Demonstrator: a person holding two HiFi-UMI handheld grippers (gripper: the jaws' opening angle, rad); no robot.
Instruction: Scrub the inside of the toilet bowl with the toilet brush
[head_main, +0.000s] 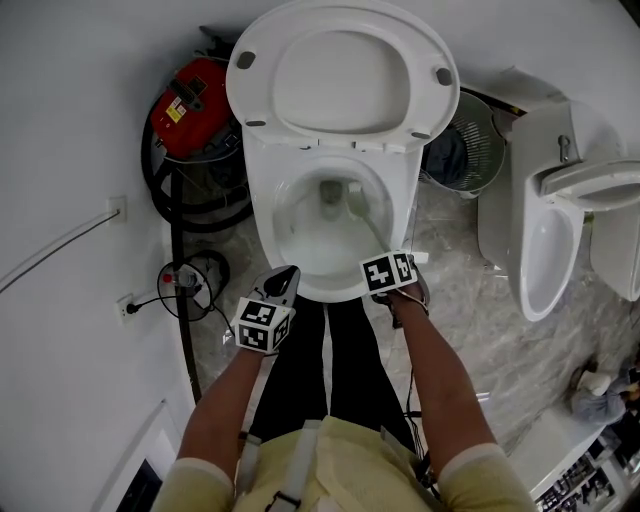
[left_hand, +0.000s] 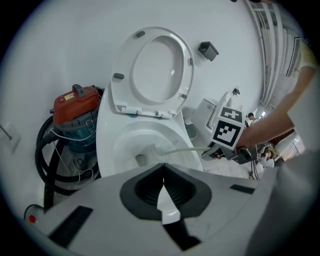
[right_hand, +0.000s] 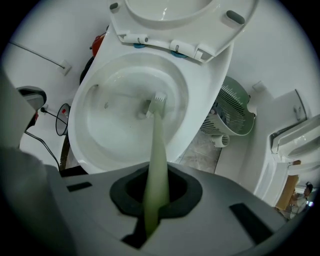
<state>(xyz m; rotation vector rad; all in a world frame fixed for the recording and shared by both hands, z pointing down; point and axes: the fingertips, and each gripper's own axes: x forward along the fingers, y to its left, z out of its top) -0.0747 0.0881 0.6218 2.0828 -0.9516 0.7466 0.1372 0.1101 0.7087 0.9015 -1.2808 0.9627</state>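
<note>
The white toilet bowl (head_main: 300, 270) stands open with its lid and seat (head_main: 340, 75) raised. My right gripper (head_main: 398, 285) at the bowl's front right rim is shut on the pale green handle of the toilet brush (right_hand: 154, 165). The brush head (right_hand: 158, 100) rests near the drain at the bottom of the bowl, and the same brush (left_hand: 175, 149) reaches in from the right in the left gripper view. My left gripper (head_main: 280, 290) hovers at the bowl's front left rim, shut with nothing between its jaws.
A red vacuum cleaner (head_main: 195, 105) with black hose stands left of the toilet. A fan (head_main: 472, 145) lies at the right, beside a white urinal (head_main: 550, 235). A wall socket with cables (head_main: 125, 305) is at the left. The person's dark trouser legs (head_main: 325, 360) stand before the bowl.
</note>
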